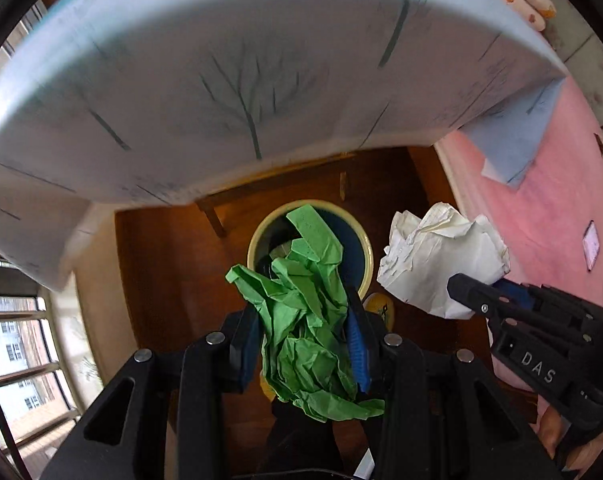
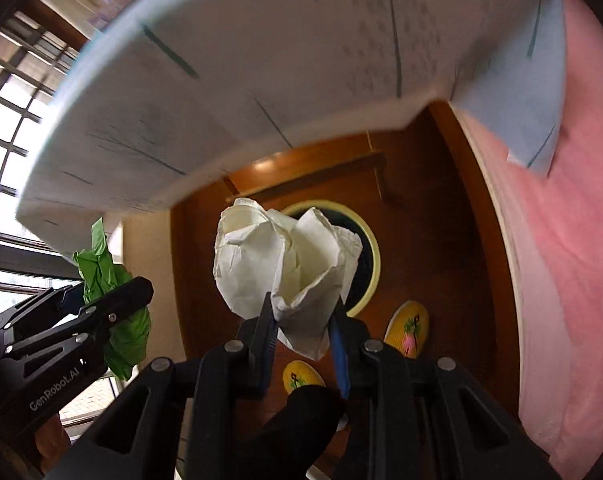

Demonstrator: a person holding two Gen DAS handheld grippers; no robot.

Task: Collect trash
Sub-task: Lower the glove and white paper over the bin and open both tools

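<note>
My left gripper (image 1: 303, 320) is shut on a crumpled green paper (image 1: 305, 320) and holds it above a round bin (image 1: 257, 240) with a yellow rim on the wooden floor. My right gripper (image 2: 301, 316) is shut on a crumpled white paper (image 2: 277, 264), held just right of the green one and above the same bin (image 2: 371, 276). The right gripper (image 1: 477, 296) with the white paper (image 1: 433, 256) shows in the left wrist view. The left gripper (image 2: 113, 300) with the green paper (image 2: 129, 336) shows in the right wrist view.
A table with a pale blue patterned cloth (image 1: 221, 80) overhangs the bin at the top. A pink bed (image 1: 541, 208) lies at the right. Yellow slippers (image 2: 407, 328) stand on the wooden floor (image 1: 173, 272) near the bin. Windows (image 1: 17, 344) are at the left.
</note>
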